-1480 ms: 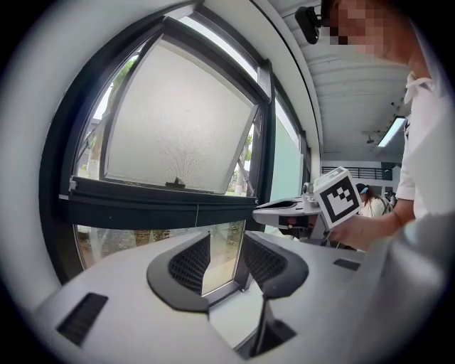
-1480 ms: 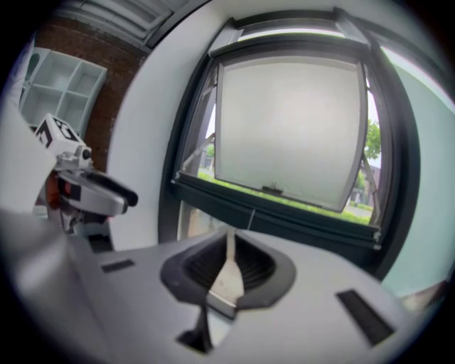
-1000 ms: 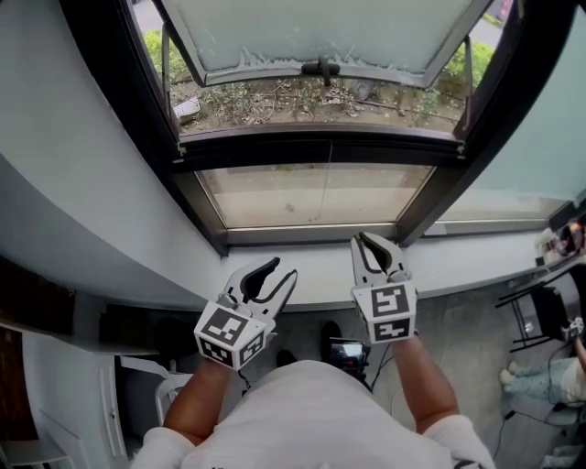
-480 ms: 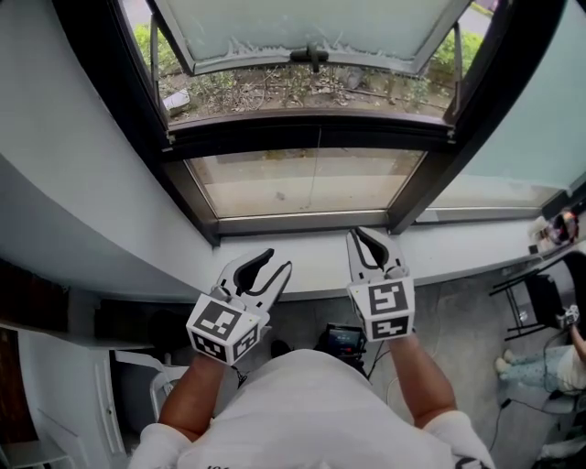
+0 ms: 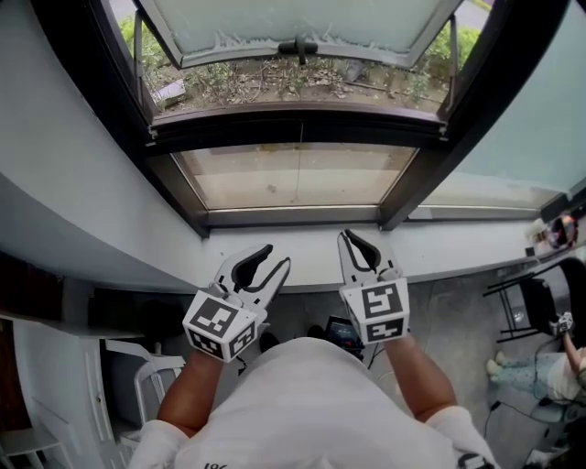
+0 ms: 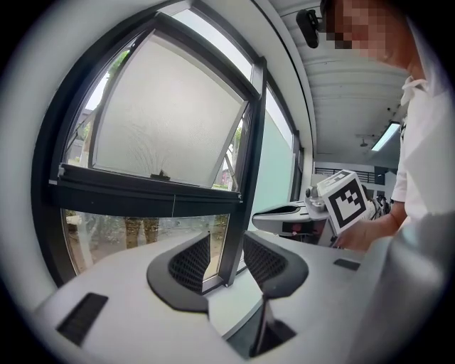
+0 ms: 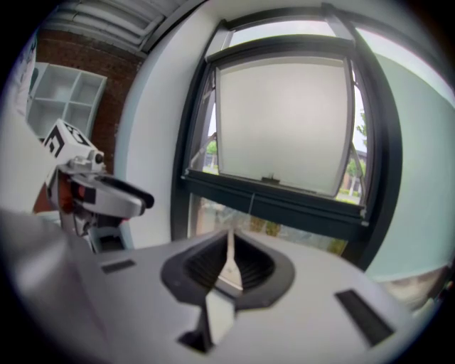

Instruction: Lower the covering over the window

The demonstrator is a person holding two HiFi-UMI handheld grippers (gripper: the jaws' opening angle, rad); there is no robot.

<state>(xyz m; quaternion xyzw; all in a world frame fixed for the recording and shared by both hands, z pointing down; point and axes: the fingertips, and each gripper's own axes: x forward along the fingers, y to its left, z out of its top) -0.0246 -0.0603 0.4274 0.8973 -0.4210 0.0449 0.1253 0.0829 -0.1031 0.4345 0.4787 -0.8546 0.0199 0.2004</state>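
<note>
1. Window point(image 5: 293, 174) is dead ahead of both grippers and higher than them. Its glass shows bare in all three views, so the covering isn't down over any part we see.
2. The covering itself is in no view. We judge it sits above the top of the frame, past where the views reach, but we can't confirm that.
3. The upper sash point(image 5: 293, 23) is tilted open outward, with its handle point(image 5: 299, 46) at the middle of its bottom edge. The lower pane is fixed behind the sill point(image 5: 458, 256).
4. A thin cord point(image 5: 300, 165) hangs from the cross bar at mid-width, over the lower pane. Its long axis is vertical. It may be the covering's pull; we can't tell from here.
5. Left gripper point(image 5: 277, 256): jaws stand wide with nothing between them. Its own view shows only the far window frame through the gap. It's angled toward the right, so the cord lies left of its line.
6. Right gripper point(image 5: 346, 236): jaws are drawn almost together, tips meeting with just a sliver of light lower down, and nothing is held. It points nearly straight at the window, and the cord sits close to its line of sight.
7. Key relation: the cord falls between the two grippers side to side, ahead and above, well apart from both. Neither is clearly nearer, but the right is better lined up. Any pull runs top to bottom, along the cord's axis.
</note>
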